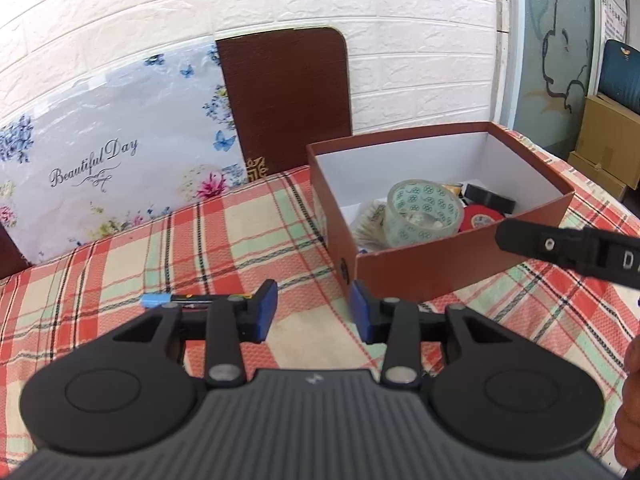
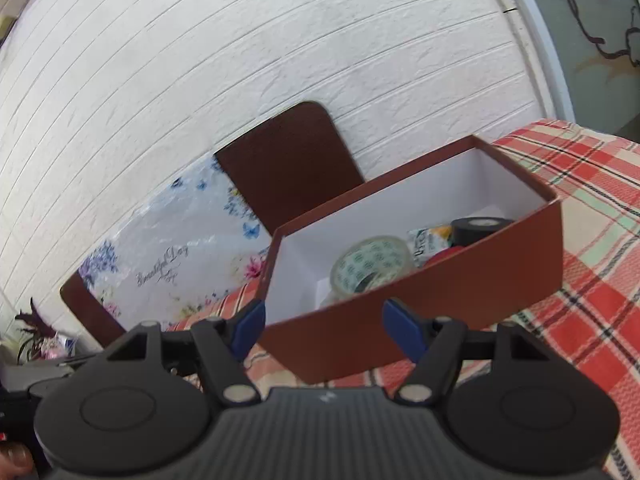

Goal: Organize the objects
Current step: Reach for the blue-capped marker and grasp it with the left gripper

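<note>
A brown open box (image 1: 440, 268) stands on the plaid tablecloth (image 1: 200, 248). Inside it lie a clear tape roll with a green pattern (image 1: 424, 212), a red roll (image 1: 480, 219), a black roll (image 1: 490, 199) and some paper. A dark pen with a light blue end (image 1: 176, 301) lies on the cloth, just past my left finger. My left gripper (image 1: 314, 313) is open and empty near the box's front corner. One of the right gripper's fingers (image 1: 540, 246) crosses the box's near wall. In the right wrist view my right gripper (image 2: 326, 332) is open before the box (image 2: 460, 300); the clear roll (image 2: 372, 266) and black roll (image 2: 478, 227) show inside.
A flowered plastic sheet (image 1: 112, 160) and a dark brown board (image 1: 288, 100) lean on the white brick wall behind the table. Cardboard boxes (image 1: 608, 140) stand at the far right. A hand (image 1: 630, 400) shows at the right edge.
</note>
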{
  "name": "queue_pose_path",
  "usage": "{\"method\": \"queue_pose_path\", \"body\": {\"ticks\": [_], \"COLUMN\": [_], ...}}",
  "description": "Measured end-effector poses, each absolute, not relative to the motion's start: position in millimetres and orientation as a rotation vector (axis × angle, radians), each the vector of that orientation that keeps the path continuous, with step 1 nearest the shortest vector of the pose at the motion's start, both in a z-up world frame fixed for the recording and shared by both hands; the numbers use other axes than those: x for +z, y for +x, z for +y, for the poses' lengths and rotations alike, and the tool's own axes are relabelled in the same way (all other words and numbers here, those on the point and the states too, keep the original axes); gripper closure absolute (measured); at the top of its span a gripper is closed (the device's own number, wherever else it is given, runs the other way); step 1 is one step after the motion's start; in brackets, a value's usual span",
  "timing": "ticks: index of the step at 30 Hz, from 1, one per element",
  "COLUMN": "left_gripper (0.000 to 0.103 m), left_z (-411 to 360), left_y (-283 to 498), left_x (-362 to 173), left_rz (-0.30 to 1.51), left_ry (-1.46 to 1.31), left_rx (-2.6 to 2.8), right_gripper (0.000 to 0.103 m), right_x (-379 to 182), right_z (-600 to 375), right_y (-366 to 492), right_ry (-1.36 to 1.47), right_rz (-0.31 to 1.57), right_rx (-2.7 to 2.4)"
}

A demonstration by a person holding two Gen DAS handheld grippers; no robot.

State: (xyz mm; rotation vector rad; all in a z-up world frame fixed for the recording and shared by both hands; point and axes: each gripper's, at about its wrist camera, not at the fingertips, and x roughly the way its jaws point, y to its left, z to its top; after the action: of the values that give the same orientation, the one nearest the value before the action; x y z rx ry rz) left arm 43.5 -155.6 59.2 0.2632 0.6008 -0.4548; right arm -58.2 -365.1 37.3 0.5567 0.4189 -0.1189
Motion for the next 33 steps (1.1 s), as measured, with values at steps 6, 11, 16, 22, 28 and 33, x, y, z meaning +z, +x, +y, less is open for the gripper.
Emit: {"method": "queue_pose_path", "body": {"ticks": [6, 11, 16, 22, 28, 33], "left_gripper": [0.057, 0.057, 0.056, 0.055, 0.05, 0.048], "left_z": [-137.8, -124.5, -116.3, -110.2, -105.6, -100.5], "left_y": [42.1, 41.8, 44.0, 43.3, 44.4, 45.5], "left_x": [54.4, 52.2, 48.6, 47.3, 47.5, 43.2], "left_rz": [0.599, 0.597, 0.607, 0.608, 0.602, 0.603], "left_ry": [0.26, 0.246, 0.235, 0.225, 0.214, 0.215], "left_rx": [-0.413, -0.397, -0.394, -0.398, -0.397, -0.393], "right_gripper": [0.035, 0.035, 0.035, 0.035, 0.035, 0.035], "right_x": [39.1, 41.9, 42.4, 48.6, 53.4, 49.3], "right_z": [-330.0, -319.2, -316.1, -312.8, -313.8, -306.8], "right_y": [-53.5, -55.0, -54.2, -54.8, -57.5, -55.7], "right_ry": [0.458, 0.444, 0.436, 0.433, 0.445, 0.43], "right_rz": [0.437, 0.428, 0.431, 0.413, 0.396, 0.416], "right_rx": [-0.075, -0.086, -0.093, -0.119, -0.146, -0.138]}}
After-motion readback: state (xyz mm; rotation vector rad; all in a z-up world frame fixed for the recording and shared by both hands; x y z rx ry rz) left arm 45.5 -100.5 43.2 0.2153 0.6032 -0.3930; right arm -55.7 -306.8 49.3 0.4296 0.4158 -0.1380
